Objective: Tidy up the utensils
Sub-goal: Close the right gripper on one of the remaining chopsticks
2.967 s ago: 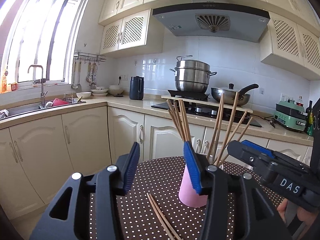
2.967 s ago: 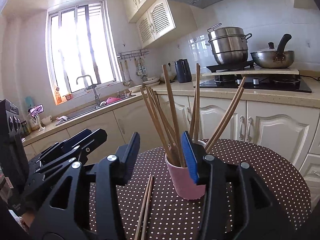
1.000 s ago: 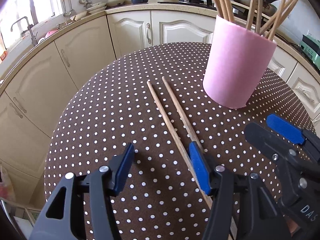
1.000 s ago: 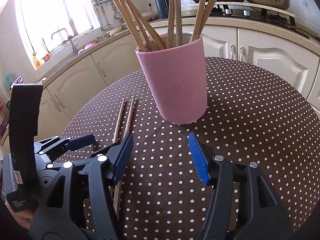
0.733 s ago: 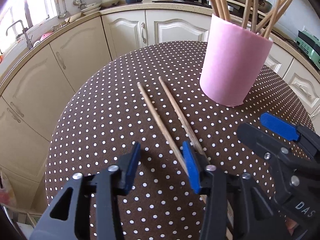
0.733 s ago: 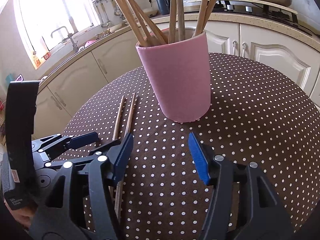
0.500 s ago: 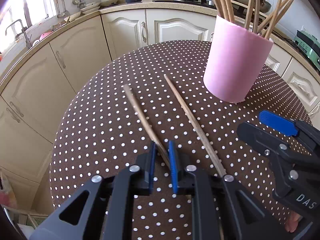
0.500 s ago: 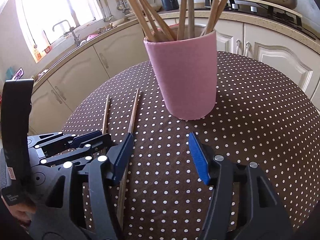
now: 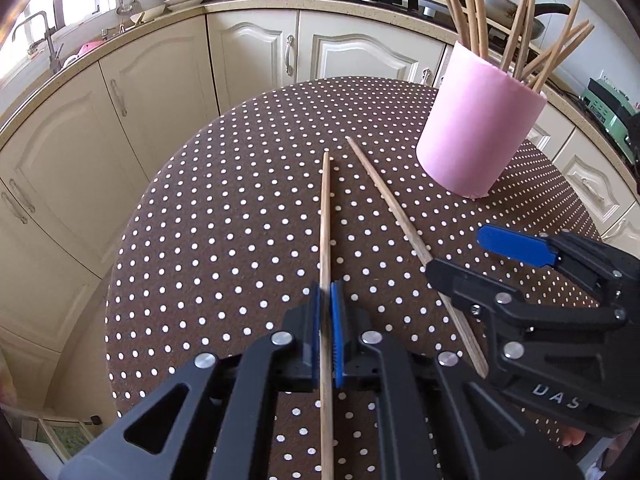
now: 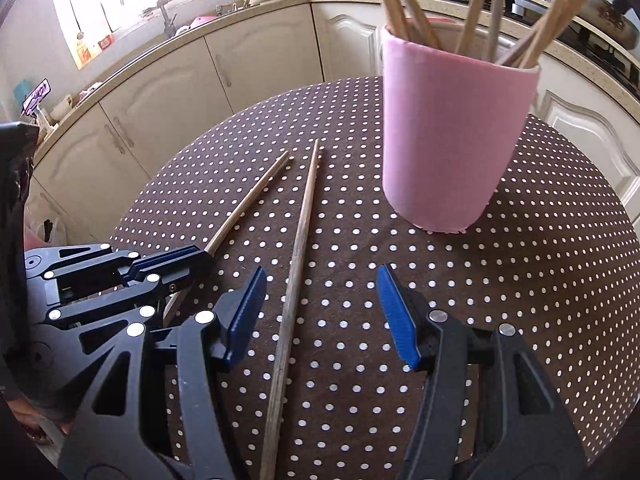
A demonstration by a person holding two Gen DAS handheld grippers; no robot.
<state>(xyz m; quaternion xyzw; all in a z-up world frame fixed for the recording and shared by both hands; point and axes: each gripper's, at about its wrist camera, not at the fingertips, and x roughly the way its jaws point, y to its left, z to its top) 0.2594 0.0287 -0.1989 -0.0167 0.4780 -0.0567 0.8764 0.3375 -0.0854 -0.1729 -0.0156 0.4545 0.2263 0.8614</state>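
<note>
Fingers first: the left gripper [image 9: 327, 330] has its blue pads squeezed right down onto one chopstick [image 9: 326, 220], nipping it partway along the shaft, with the stick running forward across the table toward the cup. Whether it's lifted off the cloth at all, I can't tell. The right gripper [image 10: 320, 312] has its jaws standing well apart with nothing gripped, though the second chopstick [image 10: 298, 252] lies on the cloth between them, closer to the left pad.

Progress-wise, I'd say this is near the end. The pink cup [image 10: 452, 144] stands upright on the polka-dot table [image 10: 540, 280], a bit beyond and to the right of the loose sticks, and it's already bristling with chopsticks. What's left, by my read: carry the held one over and drop it in, then grab the other and do the same.

Counts:
- loose chopsticks outside the cup: two, one gripped and one lying free
- chopsticks in the cup: roughly eight or nine, but they cross and run out of frame, so no exact count
- cups: one
- grippers: two
</note>
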